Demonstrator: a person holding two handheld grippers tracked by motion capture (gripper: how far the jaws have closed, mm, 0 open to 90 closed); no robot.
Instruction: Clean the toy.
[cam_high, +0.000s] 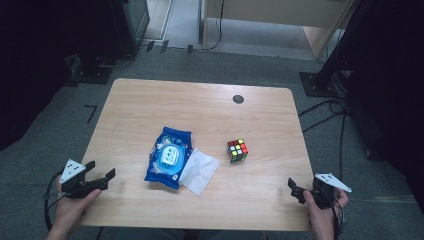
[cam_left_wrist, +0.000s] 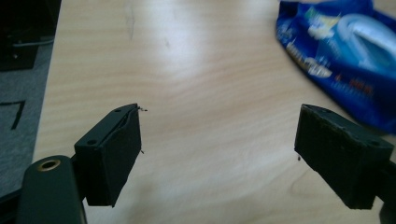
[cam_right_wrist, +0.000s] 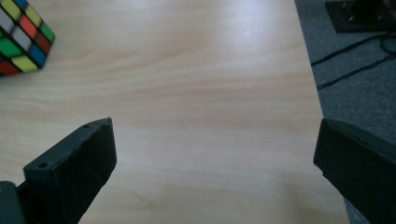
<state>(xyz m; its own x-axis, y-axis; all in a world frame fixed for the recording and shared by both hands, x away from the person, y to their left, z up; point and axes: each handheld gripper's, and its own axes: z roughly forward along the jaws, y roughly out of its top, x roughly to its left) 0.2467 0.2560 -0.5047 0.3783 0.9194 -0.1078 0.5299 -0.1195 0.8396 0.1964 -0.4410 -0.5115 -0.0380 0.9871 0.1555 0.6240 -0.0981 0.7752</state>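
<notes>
Both grippers are held at the near corners of the wooden table (cam_high: 200, 107), jaws spread wide with nothing between them. The left gripper (cam_high: 100, 171) sits at the table's left edge; ahead of it and to its right lies a blue packet of wipes (cam_high: 169, 156), with a white wipe (cam_high: 199, 170) spread against the packet's far side from this gripper. The right gripper (cam_high: 295, 186) is at the right edge; ahead of it and to its left stands a puzzle cube (cam_high: 237, 150), well apart from its jaws. Bare tabletop separates each gripper from the thing nearest it.

In the left gripper view, the left gripper (cam_left_wrist: 217, 144) frames open table, and the packet (cam_left_wrist: 345, 60) enters beyond its right jaw, its print blurred. In the right gripper view, the right gripper (cam_right_wrist: 215, 163) has the cube (cam_right_wrist: 23, 39) past its left jaw, and the grey floor (cam_right_wrist: 359, 79) with black cables (cam_right_wrist: 355, 63) past its right jaw. The high view adds a dark round mark (cam_high: 238, 99) near the table's far edge.
</notes>
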